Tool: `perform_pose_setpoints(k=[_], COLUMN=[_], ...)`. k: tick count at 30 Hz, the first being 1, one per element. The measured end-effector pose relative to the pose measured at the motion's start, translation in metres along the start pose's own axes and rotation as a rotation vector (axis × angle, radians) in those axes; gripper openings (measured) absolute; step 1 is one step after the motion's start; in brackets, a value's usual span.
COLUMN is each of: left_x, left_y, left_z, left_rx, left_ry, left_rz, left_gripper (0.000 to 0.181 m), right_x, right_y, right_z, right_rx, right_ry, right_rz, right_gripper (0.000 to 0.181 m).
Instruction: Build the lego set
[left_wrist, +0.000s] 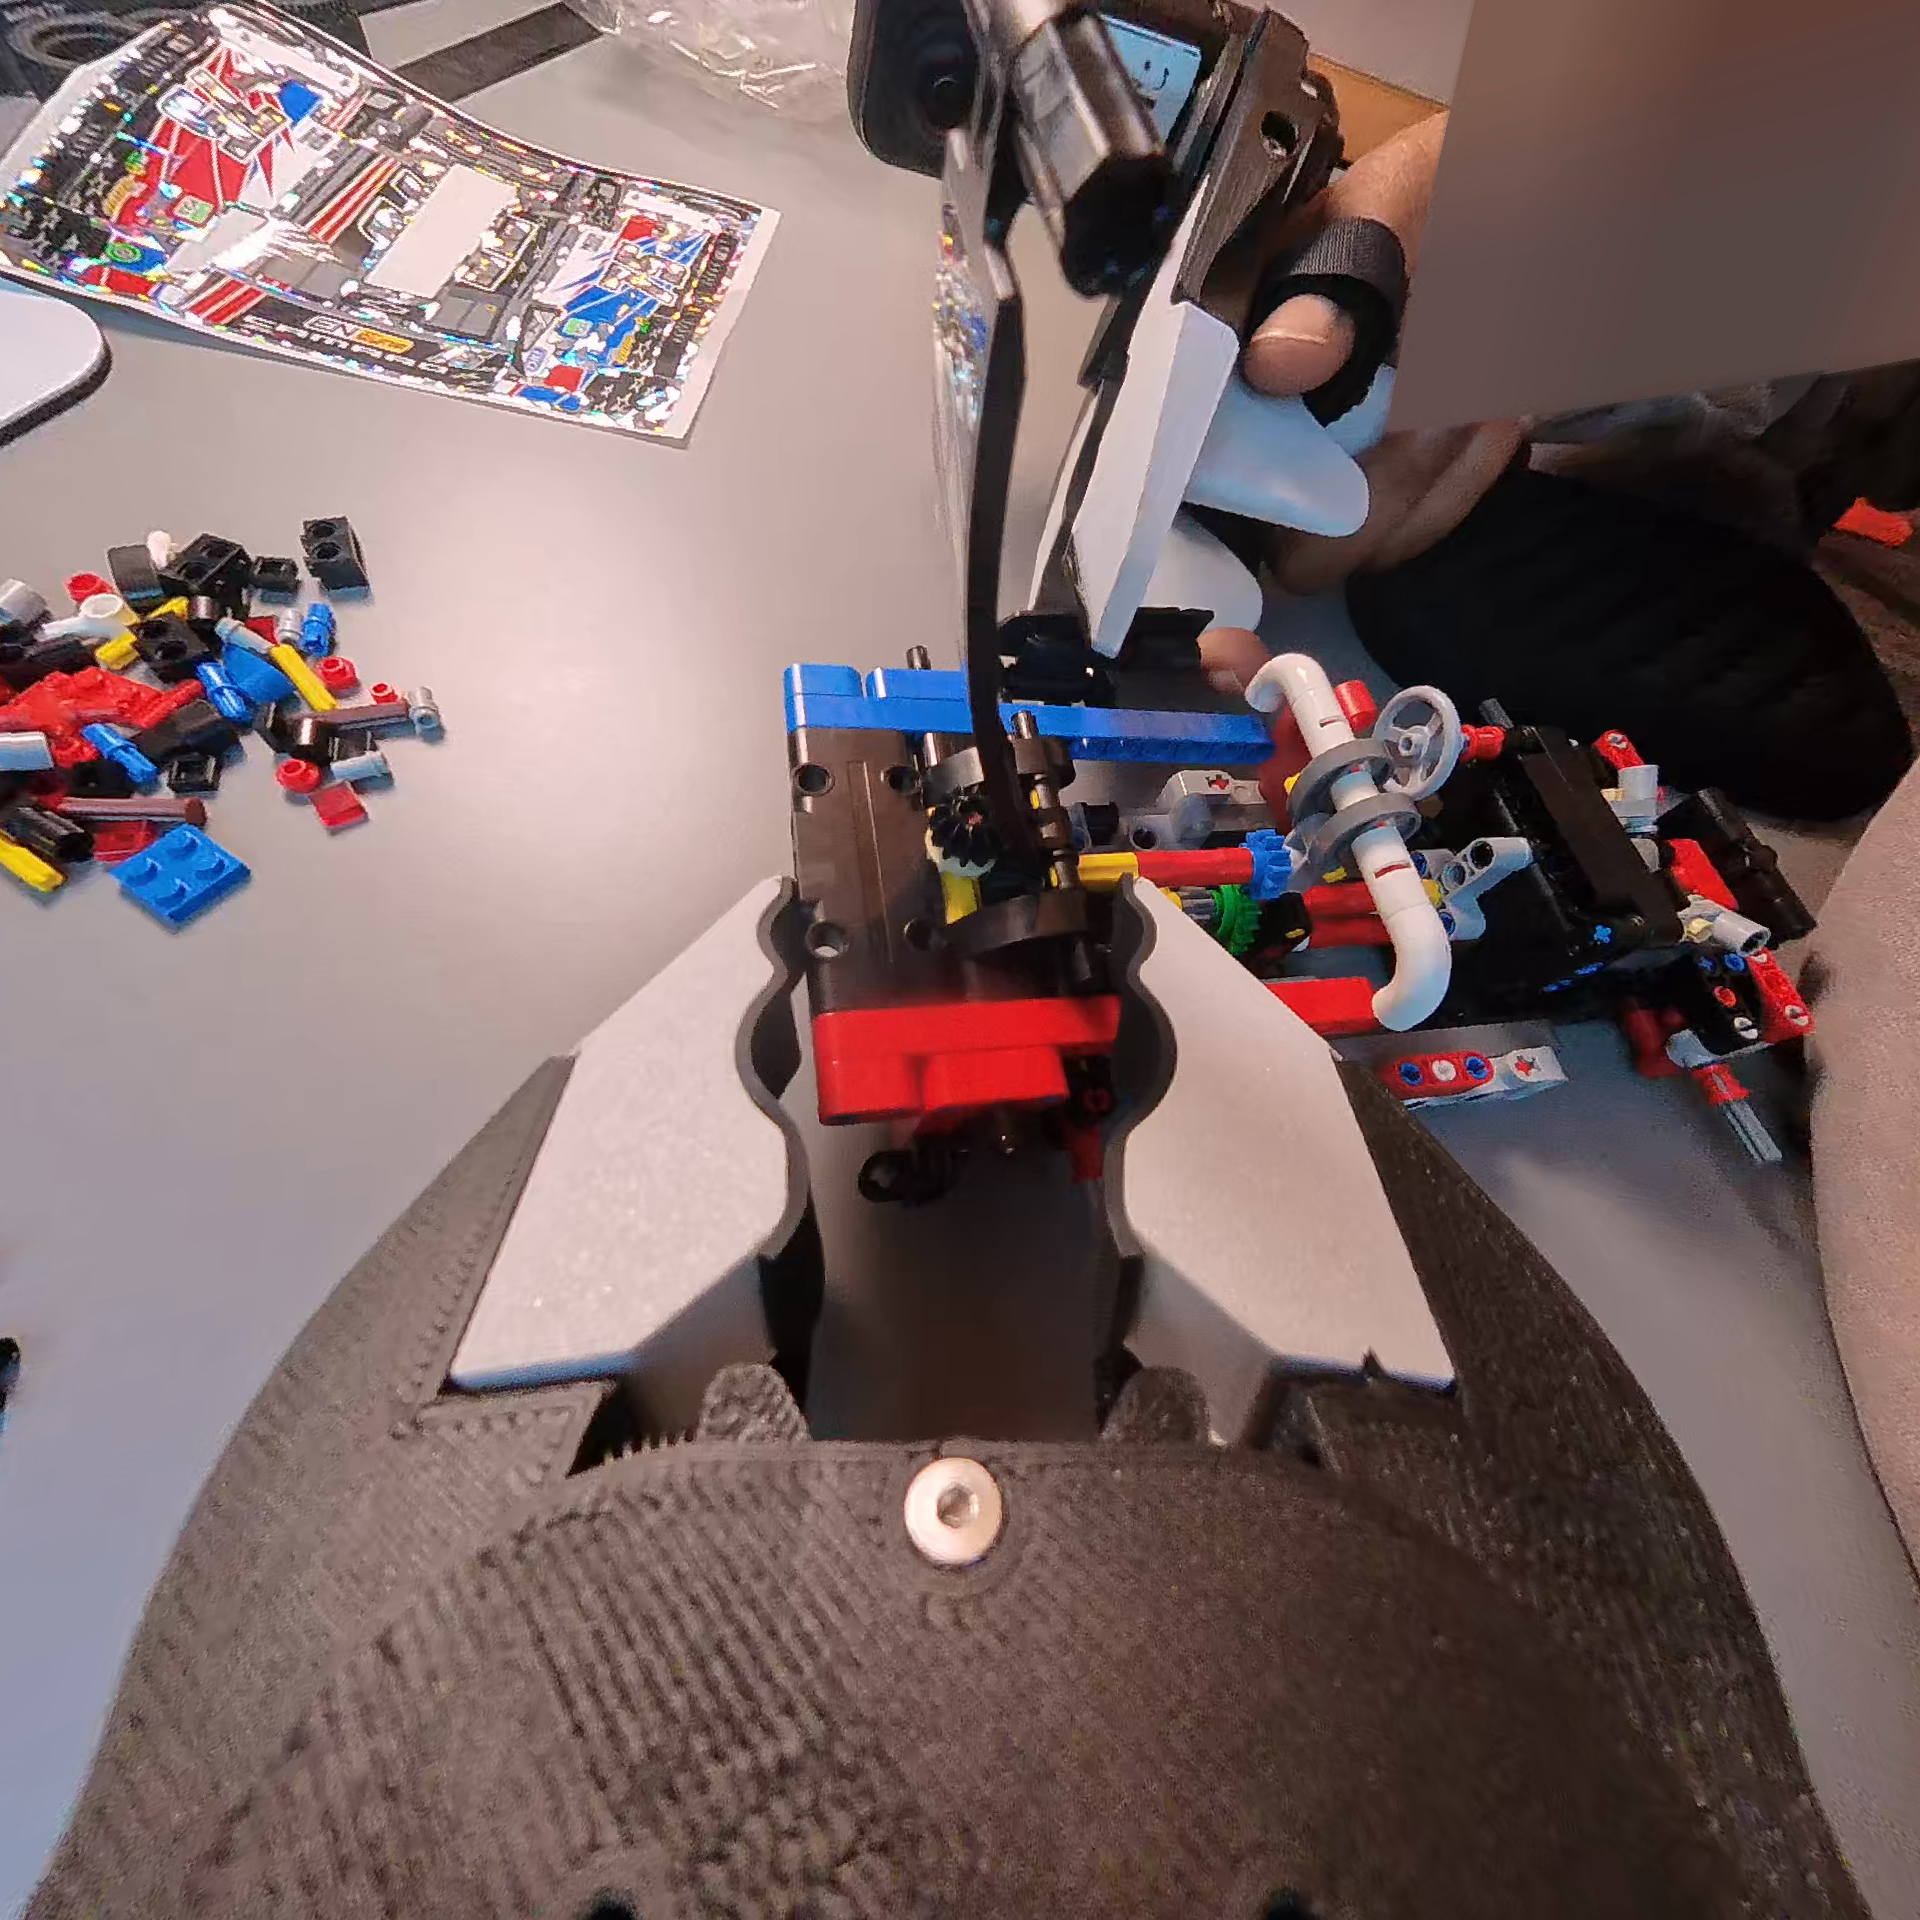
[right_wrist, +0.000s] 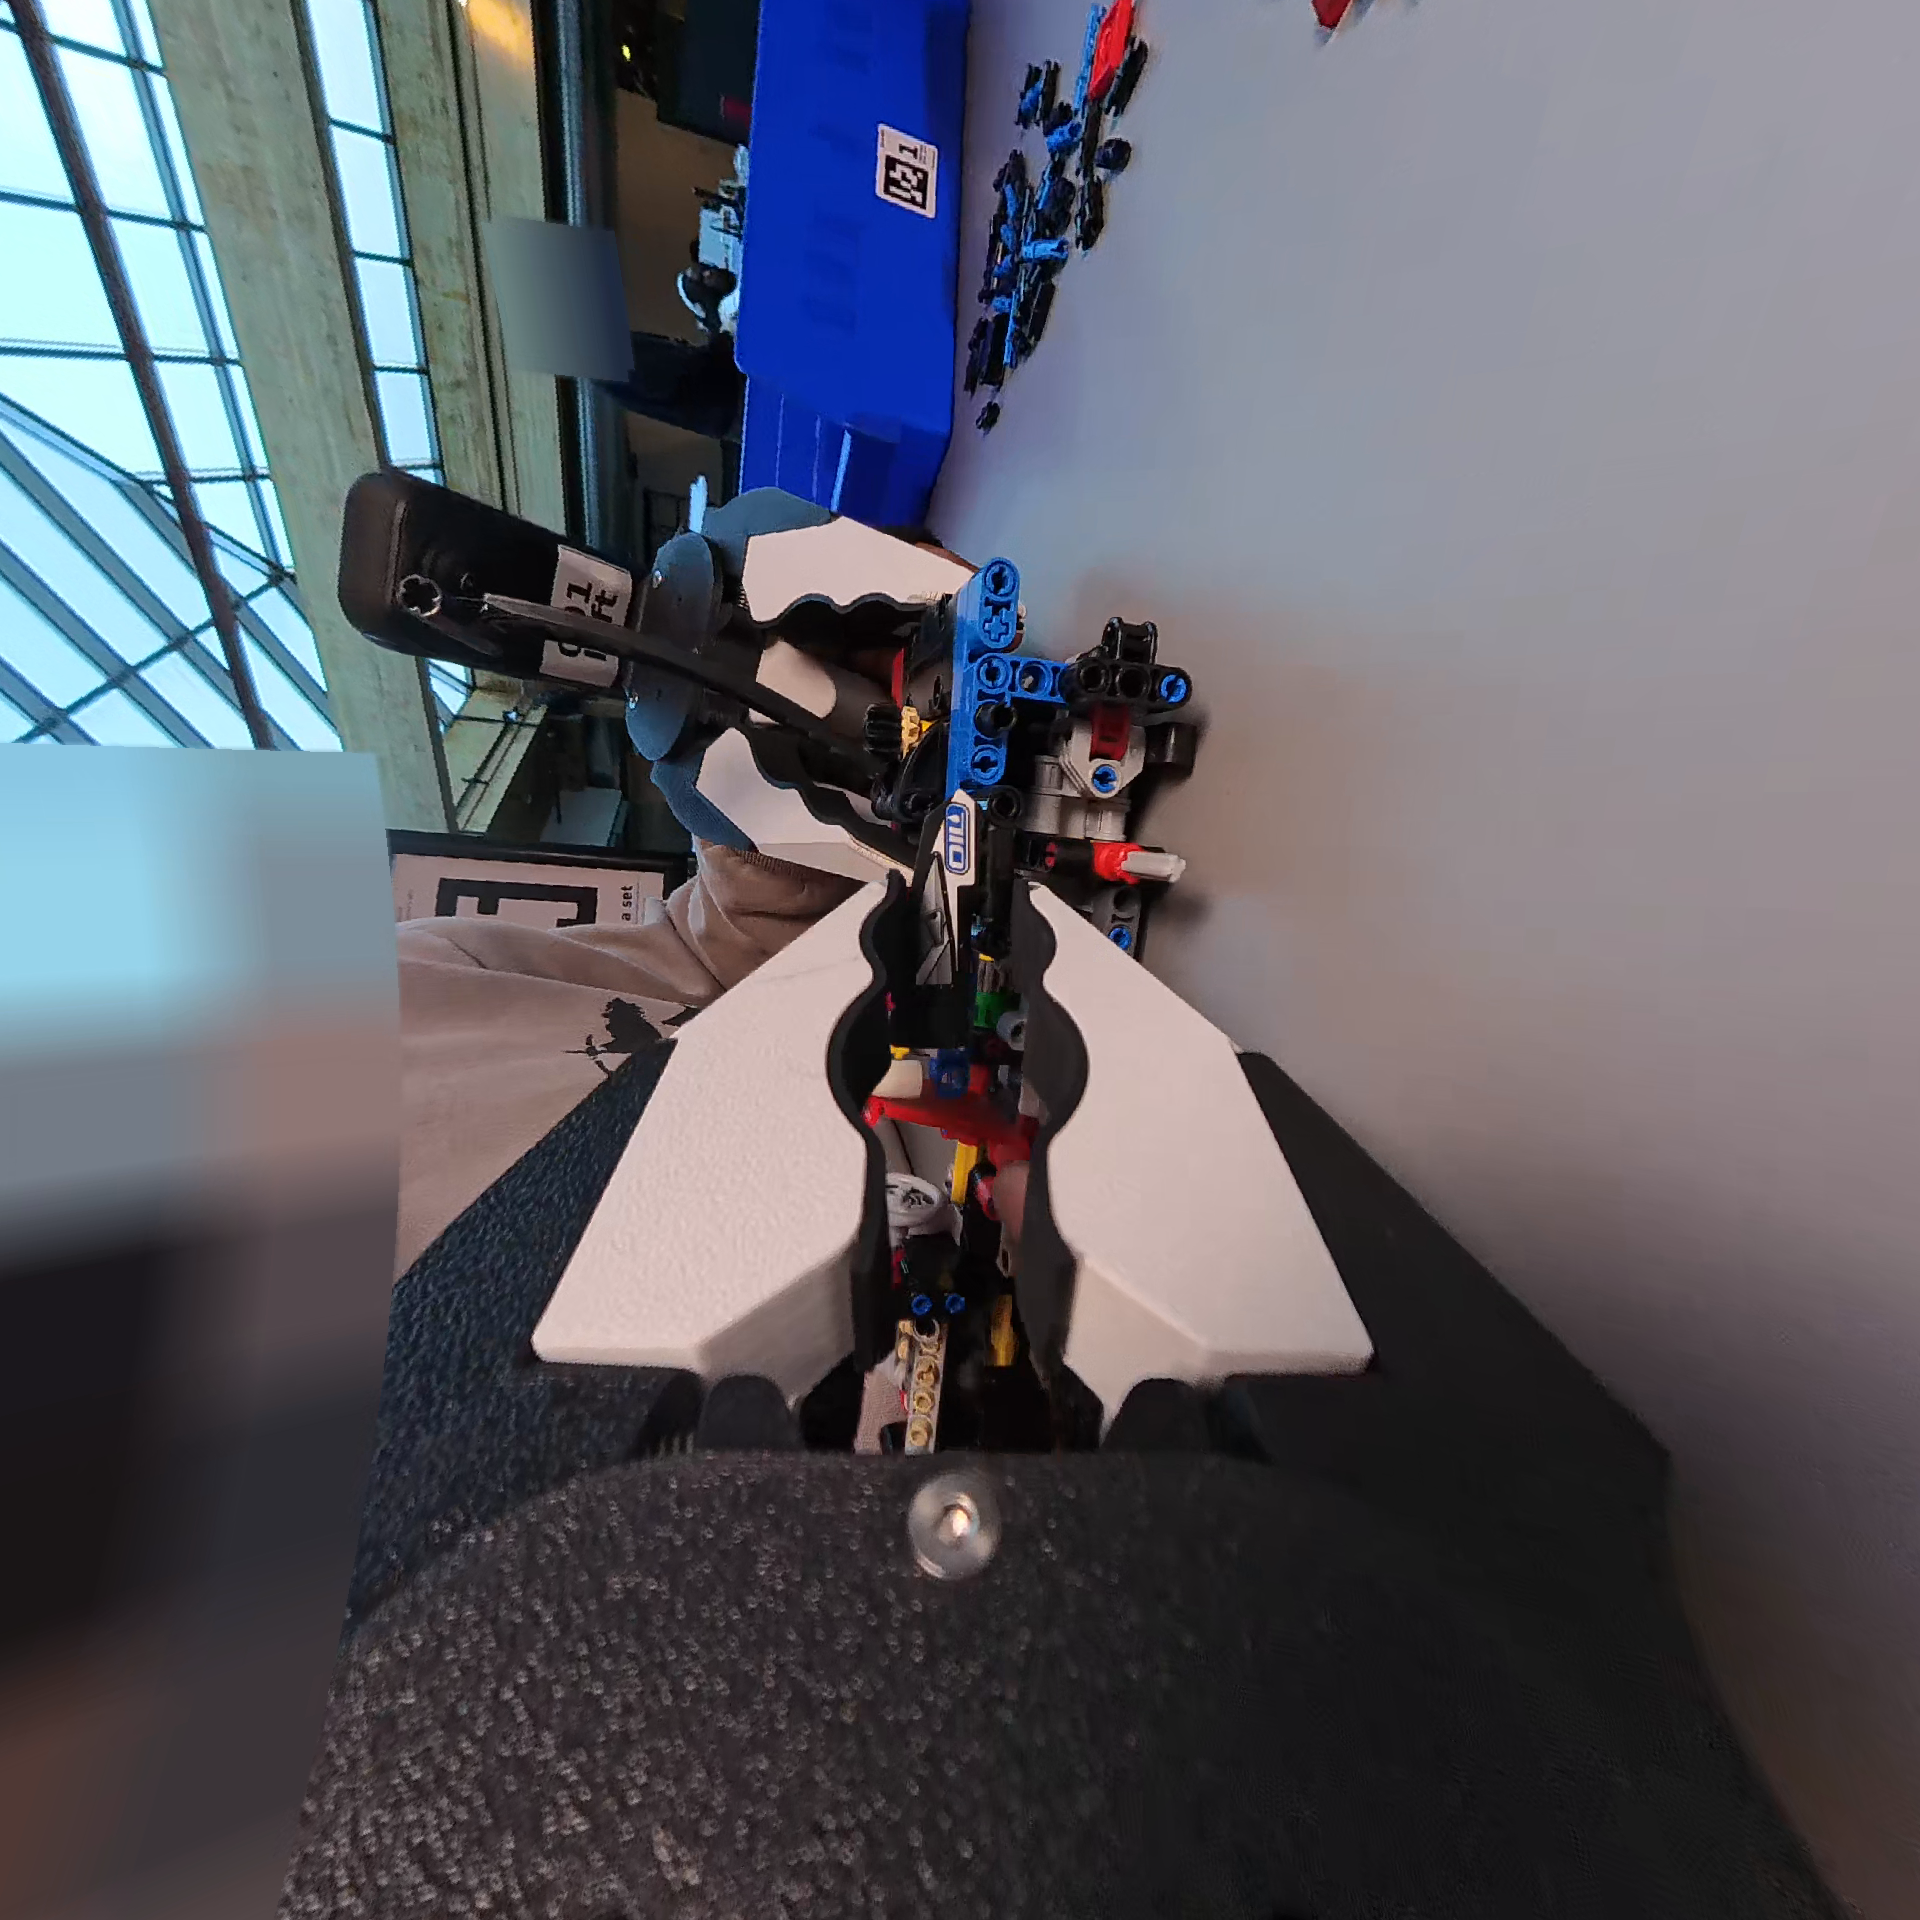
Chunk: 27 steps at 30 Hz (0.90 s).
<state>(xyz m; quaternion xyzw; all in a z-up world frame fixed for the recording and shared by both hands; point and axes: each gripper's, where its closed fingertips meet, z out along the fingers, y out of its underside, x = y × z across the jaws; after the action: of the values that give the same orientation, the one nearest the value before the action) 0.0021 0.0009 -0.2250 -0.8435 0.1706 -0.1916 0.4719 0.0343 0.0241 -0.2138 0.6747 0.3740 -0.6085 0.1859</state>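
On the grey table (left_wrist: 582, 499) sits the half-built lego model (left_wrist: 1143, 852), a long chassis of black, red and blue beams with gears and a white pipe along it. We hold its near end with the left gripper (left_wrist: 956, 935), jaws clenched on the black-and-red block there. Our right gripper (right_wrist: 951, 935) comes in from the far side, turned on edge; its jaws look closed on a thin blue-and-white piece (right_wrist: 951, 847) at the model's blue beam (right_wrist: 987, 675), though we cannot tell how firmly. Loose parts (left_wrist: 156, 717) lie well apart to the left, with a sticker sheet (left_wrist: 395, 229) beyond them. Judgement: the step in hand is seating that piece onto the frame. To do it well, we brace the model with the left, keep it flat on the table, align the piece before pressing, and push straight, not twisting, since nearby axles could pop loose.
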Motion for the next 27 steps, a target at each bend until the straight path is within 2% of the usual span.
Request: perform_pose_setpoints(k=[8,27], left_x=[0.0007,0.0044], left_y=[0.0010,0.0022], left_z=[-0.0012,-0.0019], left_rx=[0.009,0.014], left_ry=[-0.036,-0.122], left_rz=[-0.010,-0.022], left_gripper=[0.057,0.057], right_x=[0.0011,0.0018], right_y=[-0.0004,0.0030], right_z=[0.0020,0.0034], right_rx=[0.030,-0.119], right_ry=[0.027,0.163], right_rz=[0.029,-0.032], right_gripper=[0.017,0.017])
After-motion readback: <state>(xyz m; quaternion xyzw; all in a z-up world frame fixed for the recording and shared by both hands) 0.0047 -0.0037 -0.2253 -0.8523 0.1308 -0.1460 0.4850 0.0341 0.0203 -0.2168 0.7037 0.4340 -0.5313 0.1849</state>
